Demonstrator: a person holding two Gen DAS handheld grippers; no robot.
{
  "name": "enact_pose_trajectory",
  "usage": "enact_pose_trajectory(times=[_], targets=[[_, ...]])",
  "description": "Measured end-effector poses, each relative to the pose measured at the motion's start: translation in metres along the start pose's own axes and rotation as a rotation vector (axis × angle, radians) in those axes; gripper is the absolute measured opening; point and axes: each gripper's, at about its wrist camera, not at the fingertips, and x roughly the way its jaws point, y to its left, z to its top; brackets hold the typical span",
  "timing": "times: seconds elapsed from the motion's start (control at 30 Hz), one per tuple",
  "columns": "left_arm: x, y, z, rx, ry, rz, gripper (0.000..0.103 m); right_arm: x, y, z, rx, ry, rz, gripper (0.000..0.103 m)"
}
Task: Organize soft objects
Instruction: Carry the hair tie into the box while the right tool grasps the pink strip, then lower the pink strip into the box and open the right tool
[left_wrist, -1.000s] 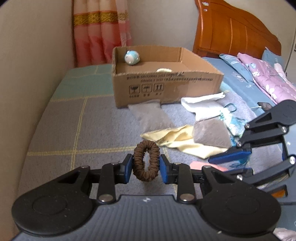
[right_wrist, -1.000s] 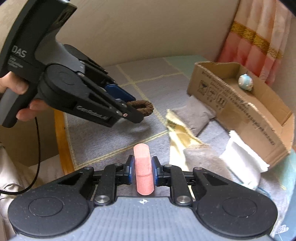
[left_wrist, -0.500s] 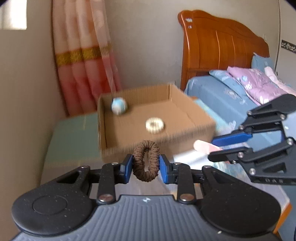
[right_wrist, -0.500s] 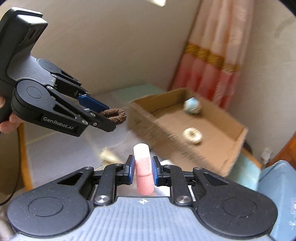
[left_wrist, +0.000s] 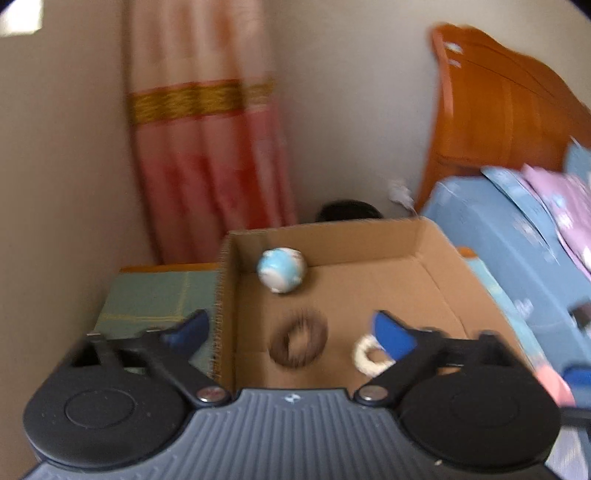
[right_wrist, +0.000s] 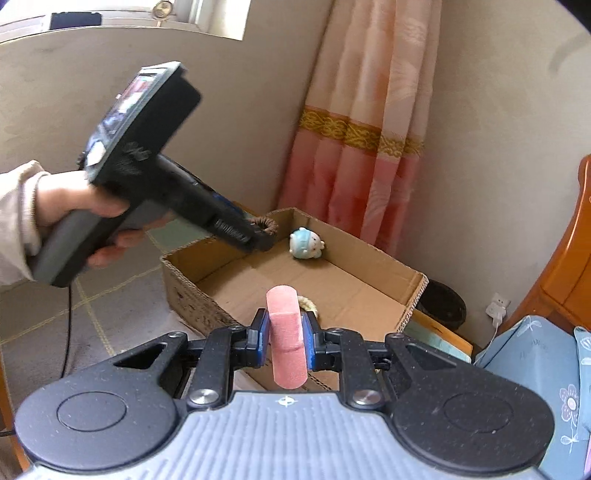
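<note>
Pink curtains (right_wrist: 354, 155) and a plain wall backed the cardboard box (right_wrist: 373, 291). Inside it lay a blue-white plush ball (left_wrist: 281, 270) at 12 o'clock, a cream ring (left_wrist: 371, 355) at 4, and the brown scrunchie (left_wrist: 298, 343) mid-box, blurred, its hole facing up. The left gripper (left_wrist: 291, 328) had its fingers spread wide, empty. The right gripper (right_wrist: 285, 338) clamped an upright pink foam piece (right_wrist: 286, 334), long axis vertical, just short of the box; it remained to drop, I judged.
</note>
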Motion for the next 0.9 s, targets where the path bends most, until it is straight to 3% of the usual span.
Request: enact_pose_trajectory(times=[0.2, 0.63, 0.9], targets=[[-0.023, 0.014, -0.013, -0.023, 0.019, -0.008, 0.097, 0.007, -0.004, -0.002, 0.022, 0.019, -0.009, 0.023], [-0.102, -0.012, -0.054, 0.166, 0.042, 0.019, 0.102, 0.027, -0.013, 0.017, 0.093, 0.04, -0.034, 0.023], [-0.127, -0.013, -0.076, 0.109, 0.031, 0.005, 0.102, 0.061, -0.027, 0.029, 0.12, 0.084, -0.069, 0.023]])
